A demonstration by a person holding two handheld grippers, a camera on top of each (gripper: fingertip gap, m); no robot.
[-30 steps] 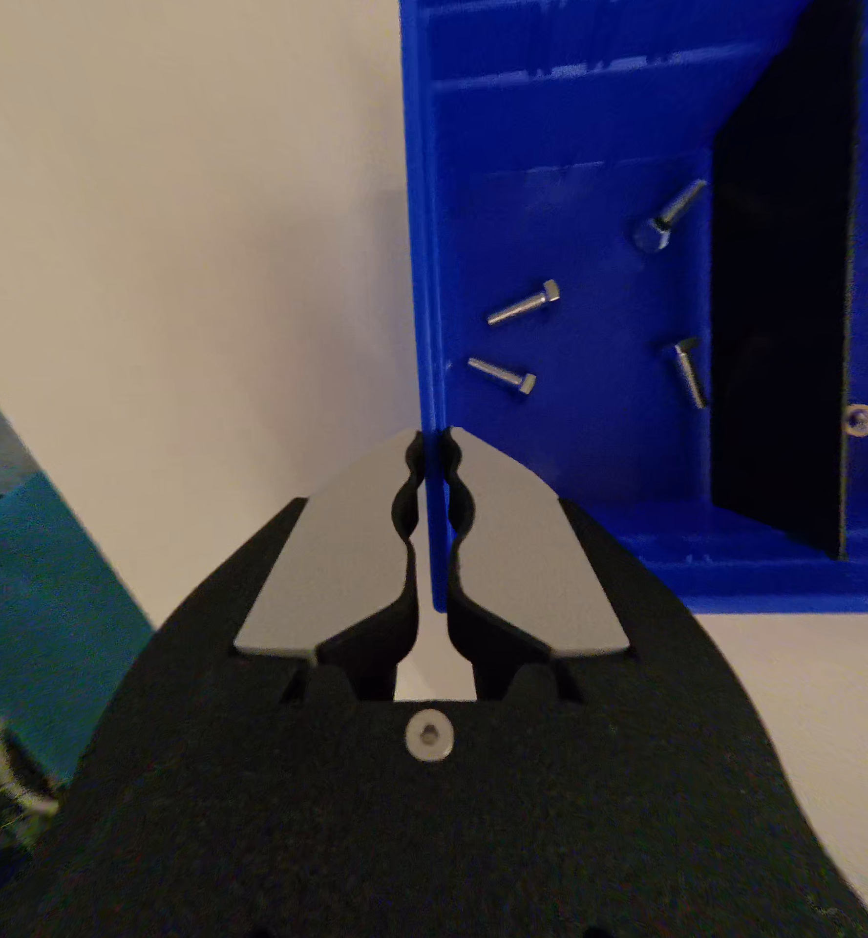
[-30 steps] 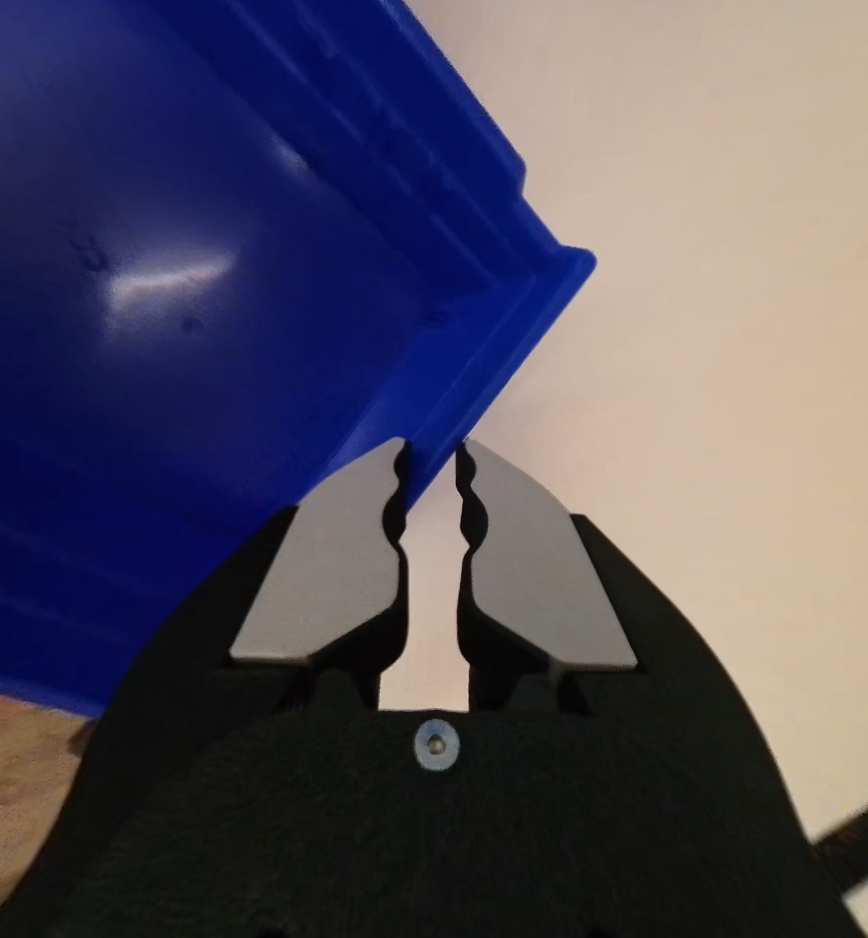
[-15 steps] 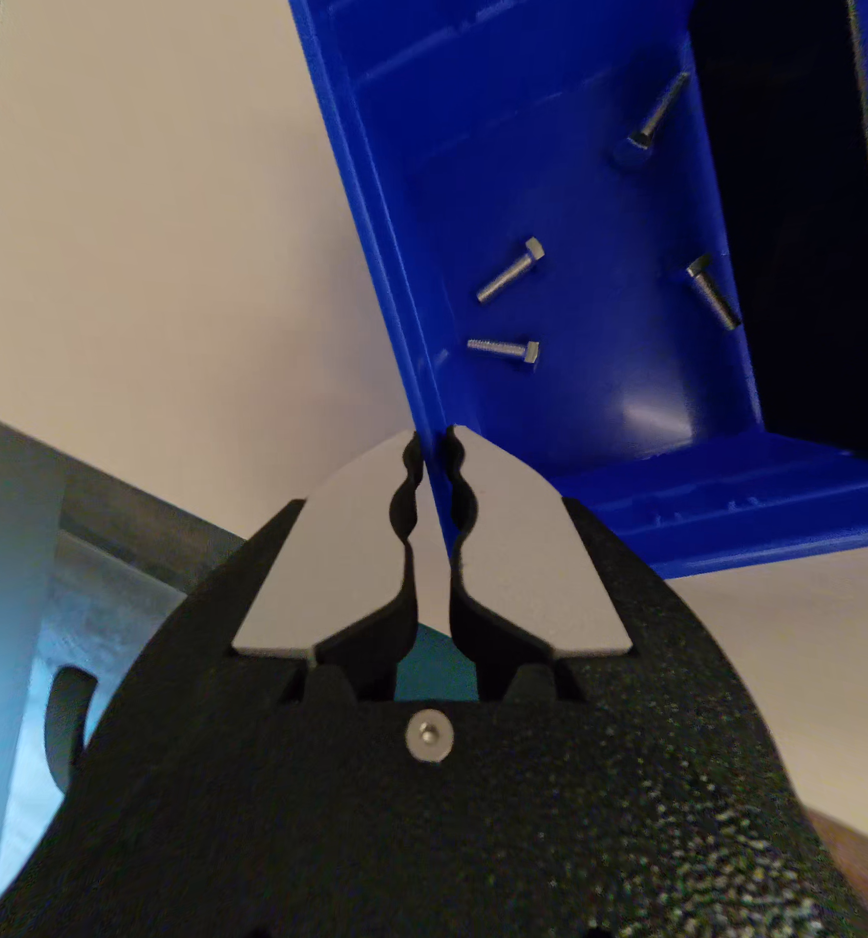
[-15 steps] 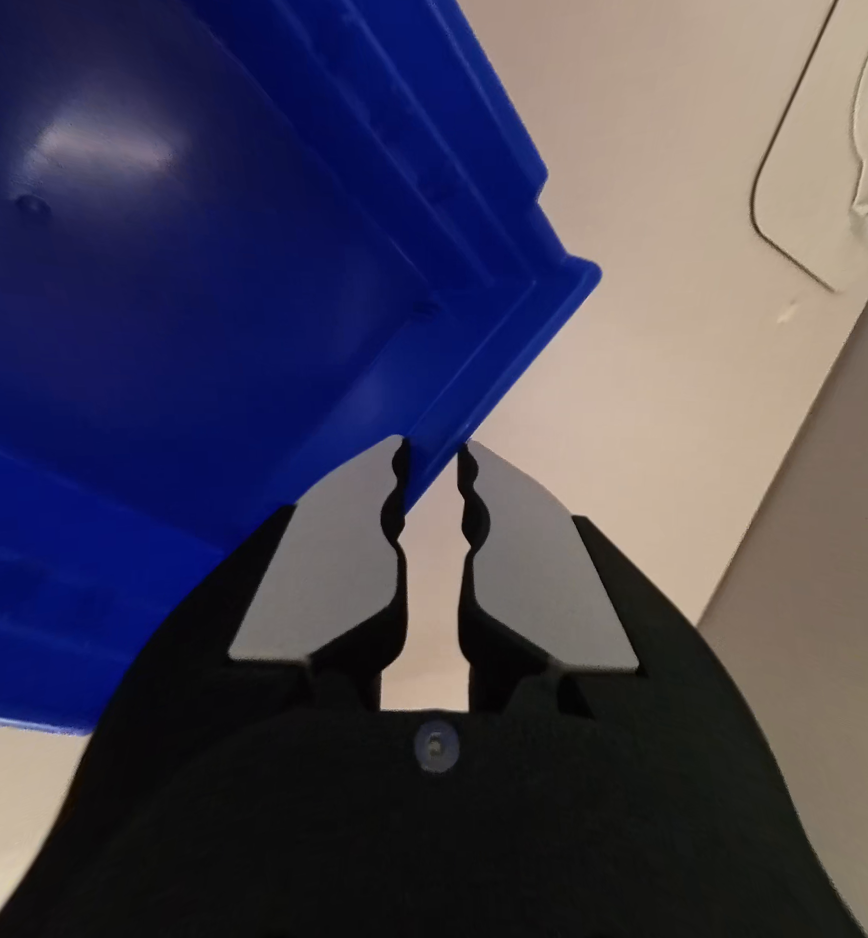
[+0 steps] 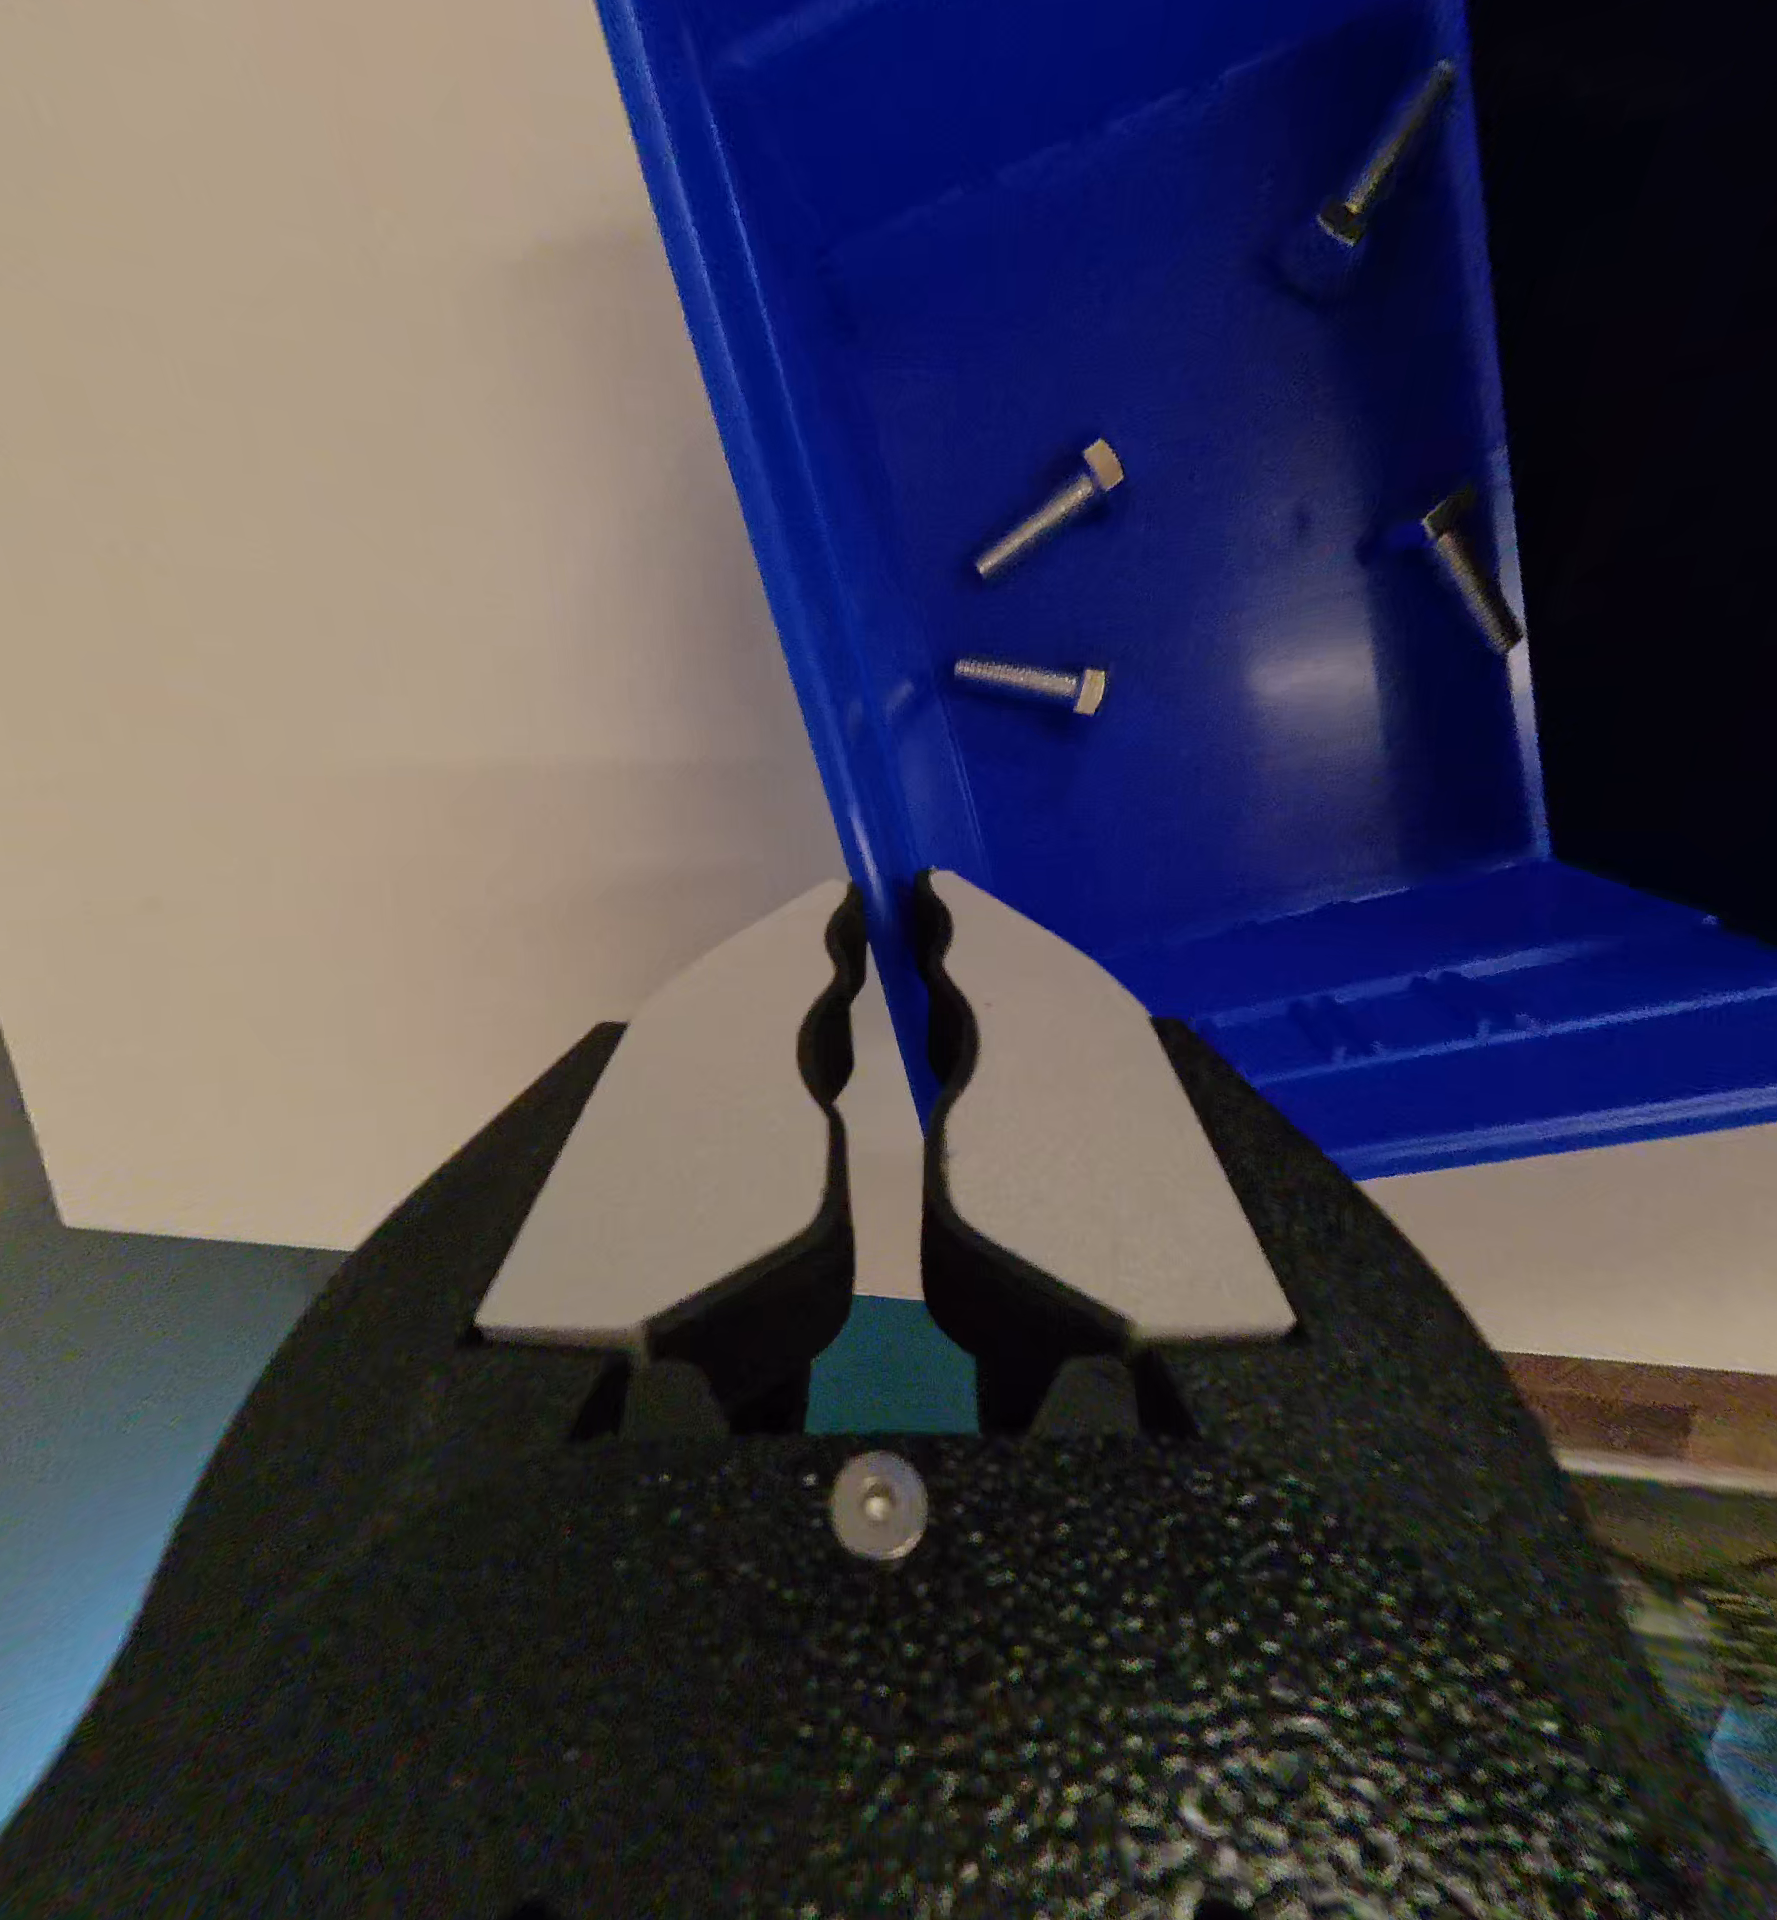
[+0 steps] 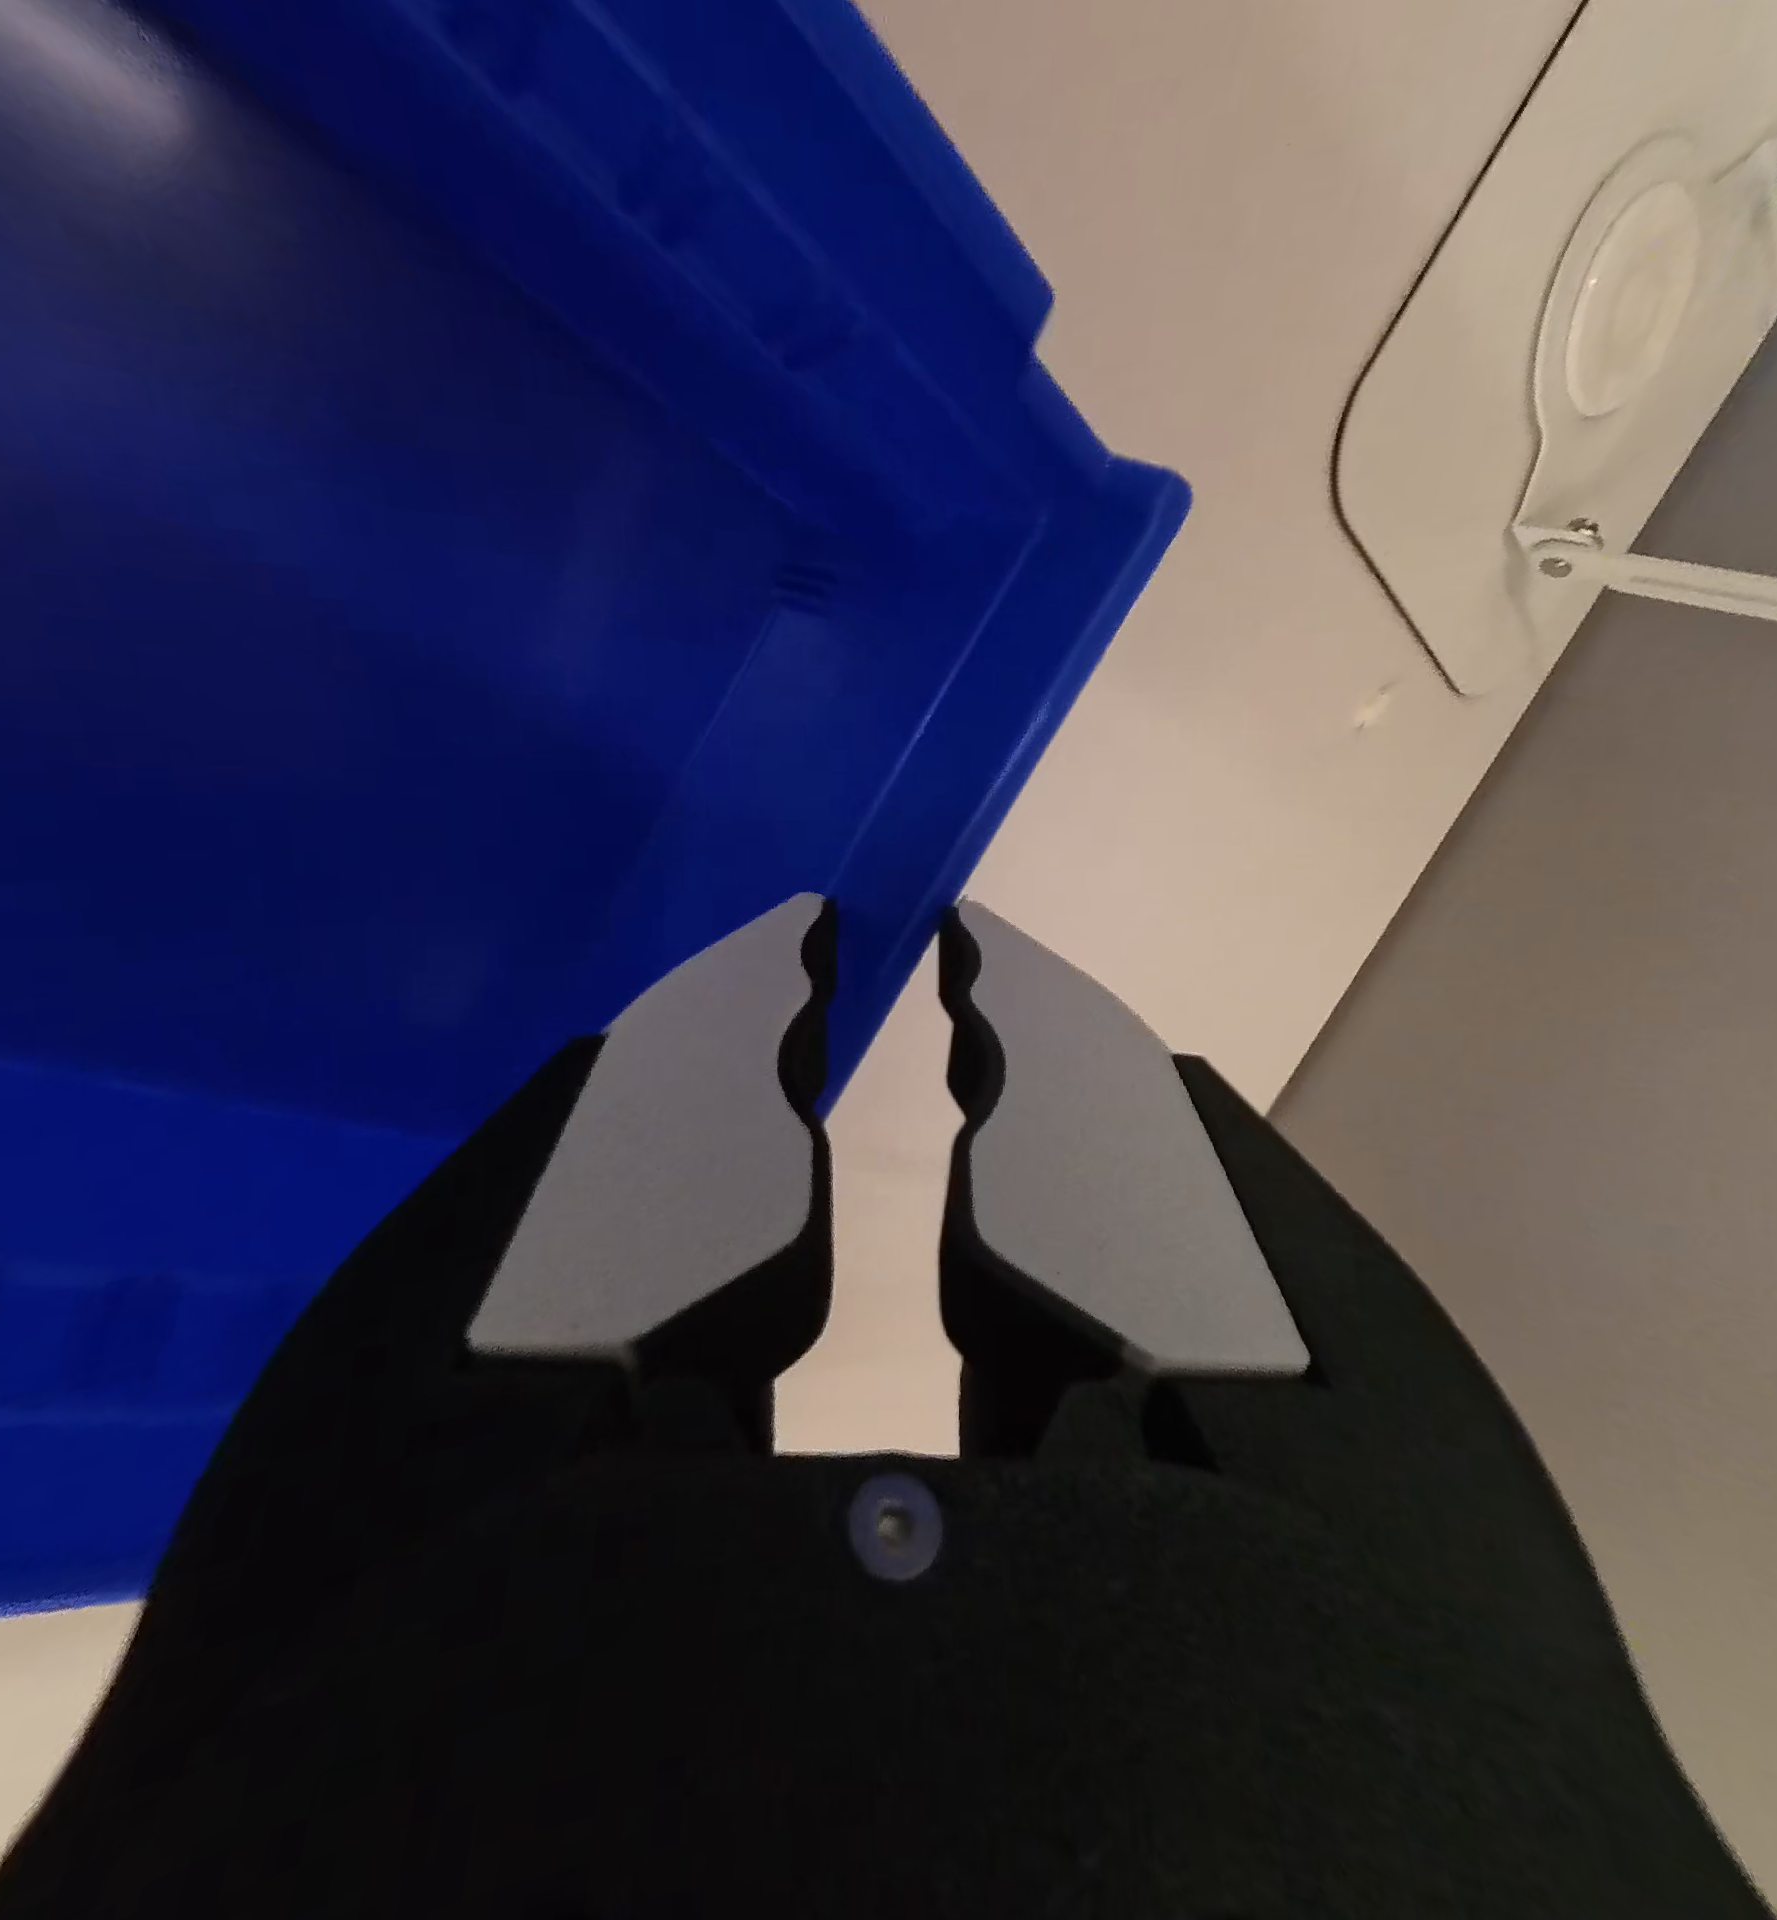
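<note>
A blue plastic bin (image 5: 1227, 364) is held tilted in the air between both grippers. My left gripper (image 5: 892, 894) is shut on the bin's left wall, which runs between the two pads. Several silver hex bolts lie inside, among them one (image 5: 1050, 509) near the wall and one (image 5: 1029, 681) below it. A black divider (image 5: 1673, 416) stands in the bin at the right. In the right wrist view the bin (image 6: 396, 623) fills the left side. My right gripper (image 6: 884, 920) is shut on its rim (image 6: 977, 748) near a corner.
A pale wall (image 5: 344, 520) lies behind the bin. A teal surface (image 5: 84, 1455) is at the lower left and a wooden strip (image 5: 1673, 1403) at the right. A white panel with a round fitting and bracket (image 6: 1611, 312) is at the upper right, beside a grey surface (image 6: 1642, 1039).
The bin has turned and tilted in both views while both grippers stayed shut on it. The background has shifted, and the white panel with its fitting has come into the right wrist view.
</note>
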